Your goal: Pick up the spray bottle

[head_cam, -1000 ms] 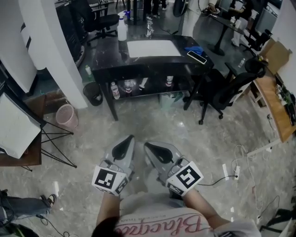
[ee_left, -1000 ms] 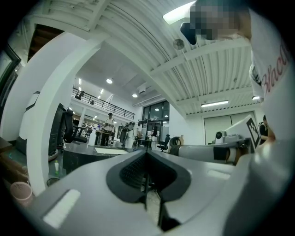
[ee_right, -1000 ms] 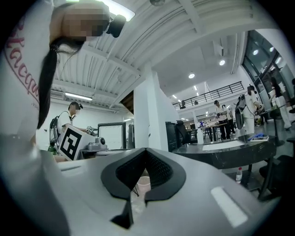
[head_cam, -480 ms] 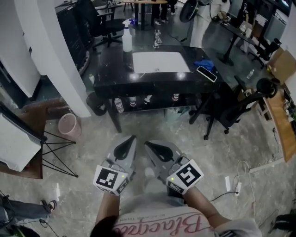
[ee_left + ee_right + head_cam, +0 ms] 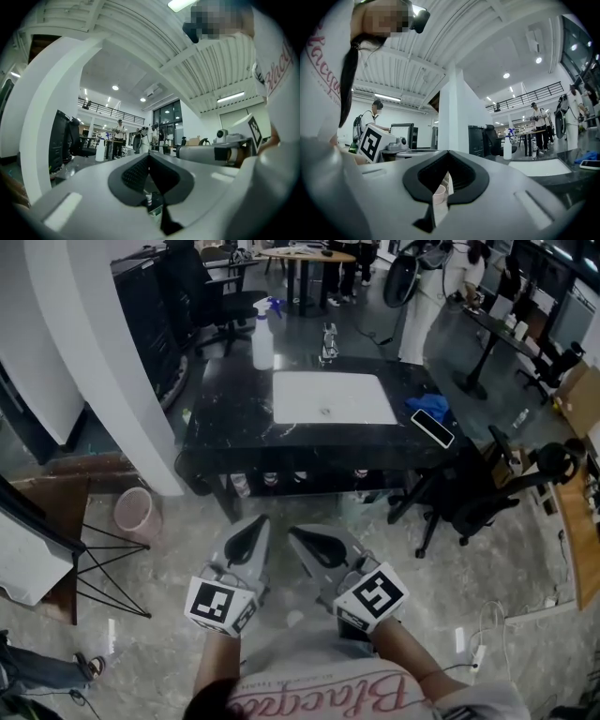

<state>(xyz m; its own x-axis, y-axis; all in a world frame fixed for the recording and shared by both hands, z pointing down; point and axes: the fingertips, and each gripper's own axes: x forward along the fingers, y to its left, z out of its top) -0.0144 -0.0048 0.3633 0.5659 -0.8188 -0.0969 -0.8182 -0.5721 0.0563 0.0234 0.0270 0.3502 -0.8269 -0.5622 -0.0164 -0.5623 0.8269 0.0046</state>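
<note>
The spray bottle (image 5: 262, 341), white with a blue trigger head, stands upright on the far left corner of a black table (image 5: 225, 423). It also shows small and distant in the left gripper view as the spray bottle (image 5: 99, 149), and in the right gripper view as the spray bottle (image 5: 507, 146). My left gripper (image 5: 251, 532) and right gripper (image 5: 302, 538) are held side by side over the floor, well short of the table's near edge. Both point towards the table. Each has its jaws shut with nothing between them. The left gripper (image 5: 149, 154) and right gripper (image 5: 448, 152) tips meet in their own views.
On the table lie a white mat (image 5: 333, 397), a blue cloth (image 5: 427, 407), a phone (image 5: 432, 427) and a small clear item (image 5: 328, 341). Bottles sit on its lower shelf. An office chair (image 5: 487, 498) stands right; a white pillar (image 5: 103, 352), pink bin (image 5: 136, 512) and stand legs (image 5: 103, 559) left.
The table and spray bottle have come nearer and sit lower in the head view. Both grippers have travelled forward together towards the table, still shut and side by side.
</note>
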